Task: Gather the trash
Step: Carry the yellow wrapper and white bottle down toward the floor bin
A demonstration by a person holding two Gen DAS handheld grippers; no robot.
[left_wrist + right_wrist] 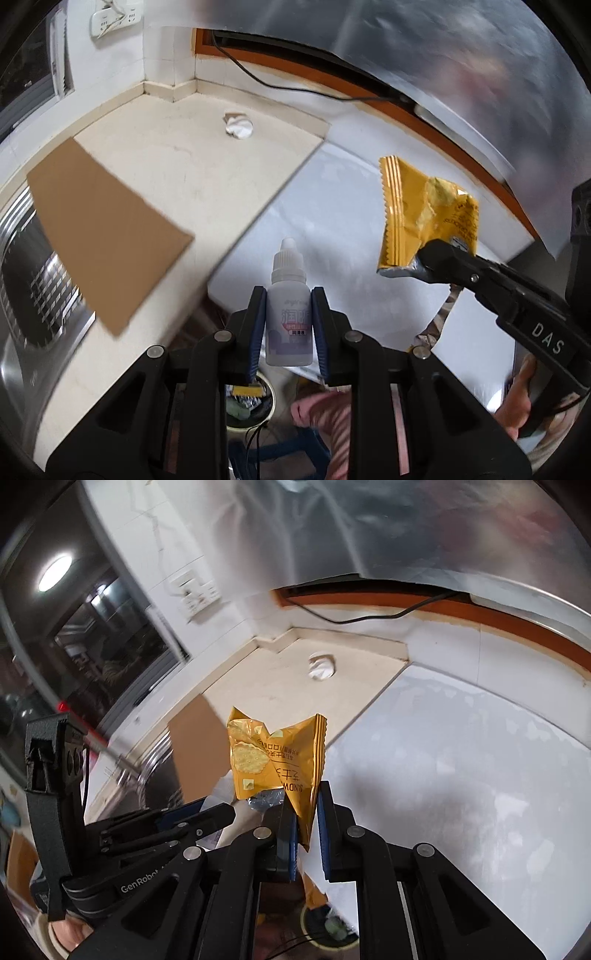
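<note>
Above counter [177, 122] | left gripper [289, 325] is clamping upright dropper bottle [289, 317] | right gripper [306, 834] is pinching yellow wrapper [275, 760], at 2 o'clock of bottle | crumpled tissue [238, 125] is lying at 12 o'clock | cardboard [99, 232] is lying at 9 o'clock

The left gripper [289, 325] is held out level, its two blue-padded fingers [258, 328] closed against either side of a small white dropper bottle [288, 317], which stands upright between them. The right gripper [306, 823] sits close alongside on the right, angled inward toward the left one, its fingers [325, 830] pinching the bottom corner of a crumpled yellow snack wrapper [275, 757] that sticks up above them. Part of a bare hand [517, 398] shows gripping the right gripper's handle.
</note>
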